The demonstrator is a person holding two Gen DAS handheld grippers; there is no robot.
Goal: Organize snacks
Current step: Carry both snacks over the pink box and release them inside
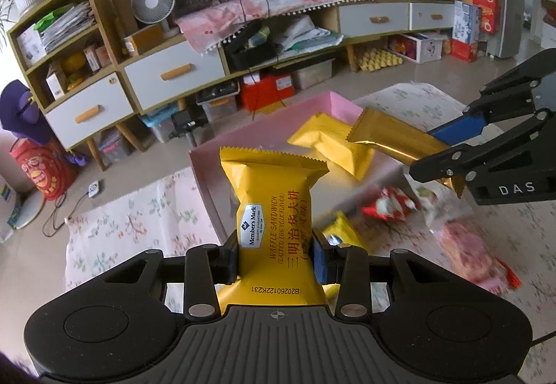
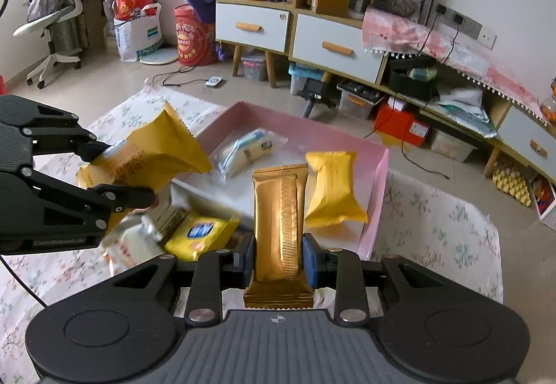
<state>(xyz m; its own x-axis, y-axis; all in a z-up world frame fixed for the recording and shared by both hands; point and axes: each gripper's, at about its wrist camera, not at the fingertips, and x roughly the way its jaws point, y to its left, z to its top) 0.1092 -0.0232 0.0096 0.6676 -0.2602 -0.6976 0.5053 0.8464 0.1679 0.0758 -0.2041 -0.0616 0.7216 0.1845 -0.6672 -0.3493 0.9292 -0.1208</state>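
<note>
Both hand-held grippers carry snacks, the left hand-held gripper clamping a yellow foil waffle-sandwich packet, the right hand-held gripper pinching a slim gold foil bar, over a shallow pink cardboard tray holding few packets, several loose on the floral-clothed bench.

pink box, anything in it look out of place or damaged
Nothing stands out. The pink box holds a yellow packet and a clear-wrapped snack, both intact. They lie loosely at angles, not lined up.

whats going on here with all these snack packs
A person is sorting snacks with two handheld grippers. The left gripper is clamped on a yellow waffle sandwich pack, the right gripper on a gold bar wrapper. Both hang above the pink box, which already holds a yellow pack and a clear-wrapped snack.
</note>
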